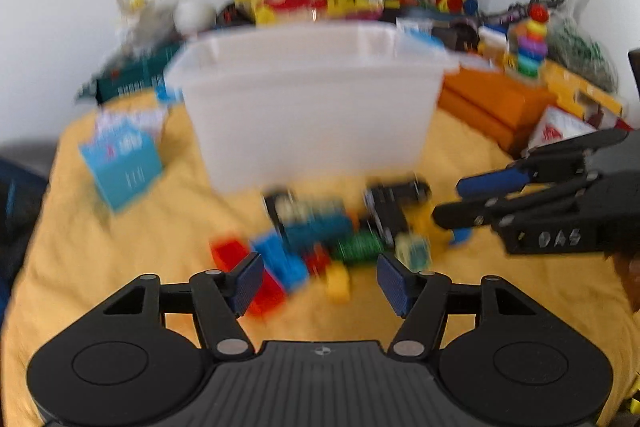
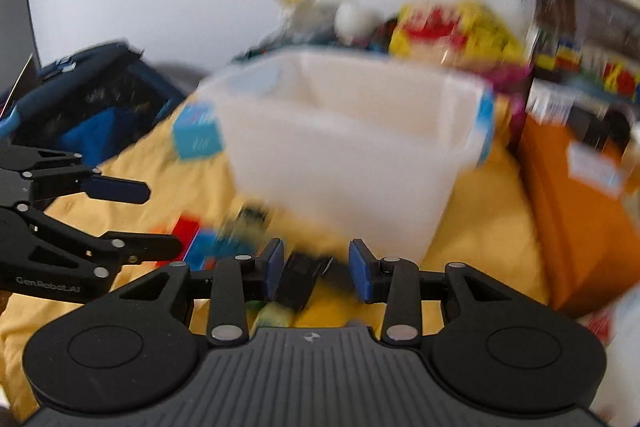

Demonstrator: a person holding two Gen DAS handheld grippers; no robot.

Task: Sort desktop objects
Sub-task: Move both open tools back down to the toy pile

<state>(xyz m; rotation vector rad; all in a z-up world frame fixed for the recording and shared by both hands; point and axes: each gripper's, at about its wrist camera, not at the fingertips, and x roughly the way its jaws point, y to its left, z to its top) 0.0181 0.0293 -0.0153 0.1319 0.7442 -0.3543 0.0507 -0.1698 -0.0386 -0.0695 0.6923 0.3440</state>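
Both views are blurred; fine detail is not legible.

Left tool [image 1: 320, 281]: jaws stand wide apart, nothing between the pads, nothing held. It hovers over a worktop covered in yellow cloth [image 1: 120, 247]. Well ahead and to its left a light-blue carton [image 1: 122, 163] stands tilted on the cloth. Directly ahead stands a translucent white bin [image 1: 308, 99], upright, mouth up. Between the bin and this tool lies a pile of small toys [image 1: 336, 231]: a red block [image 1: 230, 253] beside the left pad, a blue block [image 1: 280, 261] touching it, a dark blue piece behind, a green ribbed piece, a small yellow piece and a black piece [image 1: 390, 207] toward the right. Exact contacts within the pile cannot be told. To its right, the right tool [image 1: 460, 203] reaches in toward the pile. Beyond that, orange boxes [image 1: 492, 103] and a stack of coloured rings [image 1: 530, 47] sit at the back right.

Right tool [image 2: 316, 273]: jaws partly open. A black piece [image 2: 300, 277] lies between the pads; whether the pads press on it cannot be told. To its left the left tool [image 2: 160, 219] stands with jaws parted, red and blue blocks just beyond it. Ahead, the white bin [image 2: 348, 147]. To the right, an orange box [image 2: 572, 219].
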